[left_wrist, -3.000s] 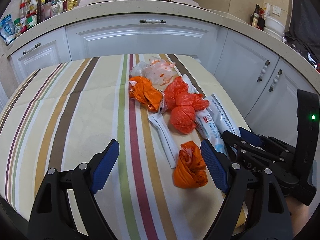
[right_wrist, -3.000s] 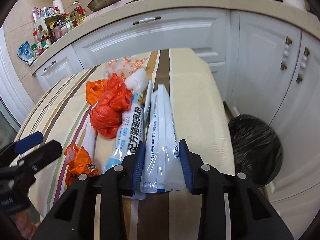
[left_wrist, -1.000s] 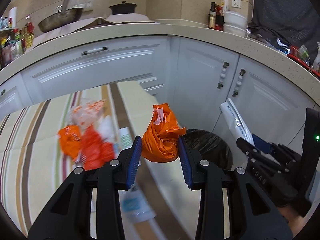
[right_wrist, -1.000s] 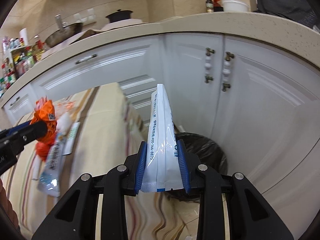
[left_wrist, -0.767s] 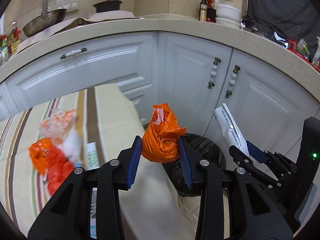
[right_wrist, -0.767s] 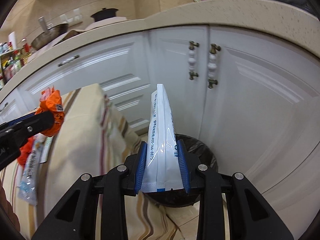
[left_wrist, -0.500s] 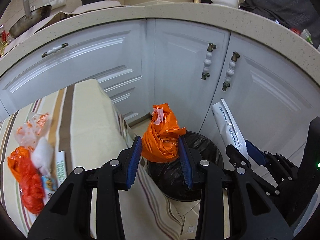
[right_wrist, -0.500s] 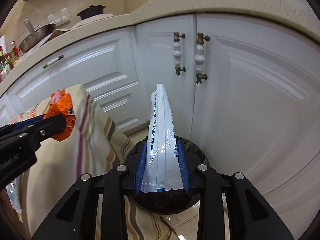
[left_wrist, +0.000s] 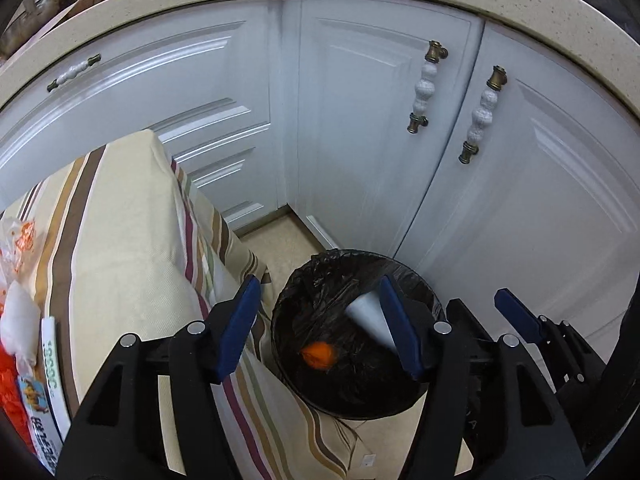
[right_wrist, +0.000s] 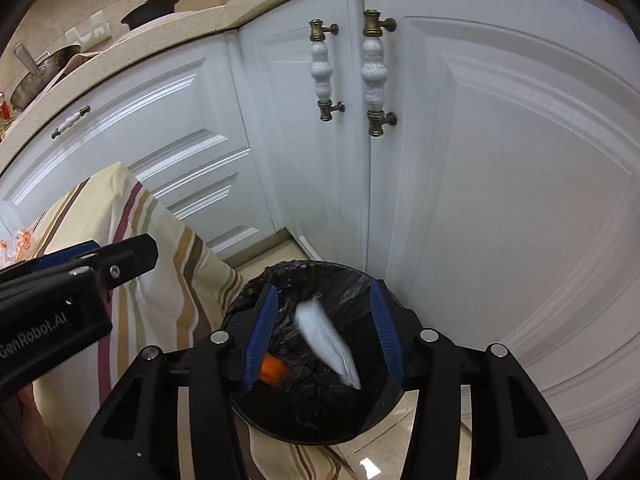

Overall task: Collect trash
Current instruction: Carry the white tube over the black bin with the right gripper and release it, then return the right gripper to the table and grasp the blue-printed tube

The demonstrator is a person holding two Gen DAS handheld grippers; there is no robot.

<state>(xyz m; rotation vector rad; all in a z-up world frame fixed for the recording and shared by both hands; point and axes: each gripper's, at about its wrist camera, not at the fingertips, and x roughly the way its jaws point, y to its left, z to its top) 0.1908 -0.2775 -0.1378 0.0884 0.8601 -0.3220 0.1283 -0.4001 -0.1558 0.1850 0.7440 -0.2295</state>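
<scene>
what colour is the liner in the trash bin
Black; the liner shows best in the left wrist view.

A round bin lined with a black bag stood on the floor by the white cabinets, beside the table corner. Within its opening showed a crumpled orange bag, small and blurred, and a flat white packet, tilted and motion-blurred, apart from the orange one. More orange and white wrappers lay on the striped tablecloth.
</scene>
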